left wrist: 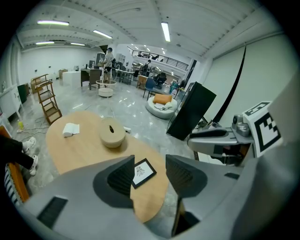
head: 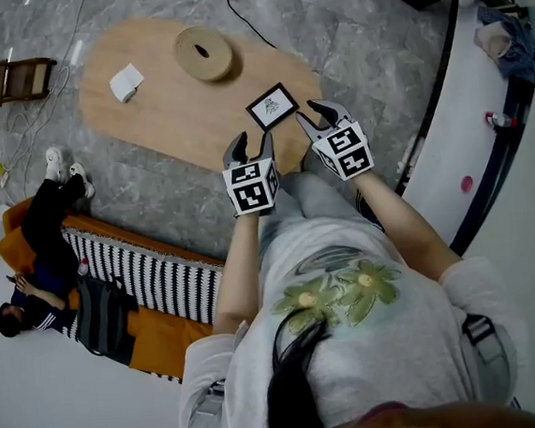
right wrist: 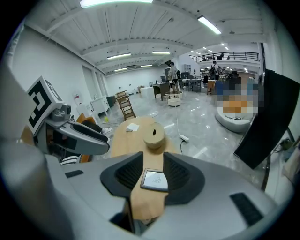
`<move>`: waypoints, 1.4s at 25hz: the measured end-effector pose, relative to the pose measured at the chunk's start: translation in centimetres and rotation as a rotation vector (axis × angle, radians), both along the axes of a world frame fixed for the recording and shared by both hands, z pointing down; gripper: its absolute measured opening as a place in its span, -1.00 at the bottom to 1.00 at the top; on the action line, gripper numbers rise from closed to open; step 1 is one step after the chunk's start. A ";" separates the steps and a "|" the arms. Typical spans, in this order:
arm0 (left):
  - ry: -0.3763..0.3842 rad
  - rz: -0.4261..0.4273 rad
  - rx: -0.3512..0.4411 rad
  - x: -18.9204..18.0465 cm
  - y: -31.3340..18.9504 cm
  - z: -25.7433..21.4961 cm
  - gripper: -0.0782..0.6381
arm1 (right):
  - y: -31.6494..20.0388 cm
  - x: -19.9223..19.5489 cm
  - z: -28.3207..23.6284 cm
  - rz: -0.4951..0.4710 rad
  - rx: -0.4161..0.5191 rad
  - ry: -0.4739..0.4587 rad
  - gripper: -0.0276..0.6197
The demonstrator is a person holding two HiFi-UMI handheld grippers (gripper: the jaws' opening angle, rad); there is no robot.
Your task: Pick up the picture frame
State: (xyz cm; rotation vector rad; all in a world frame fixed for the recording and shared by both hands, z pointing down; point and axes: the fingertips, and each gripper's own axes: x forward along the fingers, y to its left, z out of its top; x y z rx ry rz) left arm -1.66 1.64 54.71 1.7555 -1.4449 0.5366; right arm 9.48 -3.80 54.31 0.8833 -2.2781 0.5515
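A small black picture frame [head: 272, 106] with a white print lies flat near the front end of the oval wooden table [head: 172, 105]. My left gripper [head: 251, 145] hovers just short of the frame's near left side, jaws apart with nothing between them. My right gripper [head: 317, 115] hangs at the frame's right edge, also open and holding nothing. In the left gripper view the frame [left wrist: 142, 172] shows in the gap of the left gripper [left wrist: 150, 168]. The right gripper view has the frame [right wrist: 154, 179] between the spread jaws of the right gripper [right wrist: 152, 171], apart from both pads.
A round beige disc [head: 203, 53] and a white box [head: 126, 83] sit farther back on the table. A person lies on an orange and striped couch [head: 152, 285] at the left. A cable [head: 249, 17] runs over the floor; a white curved counter [head: 450, 153] stands right.
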 end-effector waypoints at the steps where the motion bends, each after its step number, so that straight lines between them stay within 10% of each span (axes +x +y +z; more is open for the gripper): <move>1: 0.001 0.000 -0.006 0.0 -0.1 0.3 -0.21 | -0.1 0.0 0.3 -0.002 -0.005 0.005 -0.53; 35: 0.036 -0.037 -0.185 -0.8 -1.3 14.1 -0.21 | -2.2 -0.4 14.6 -0.041 -0.174 0.125 -0.48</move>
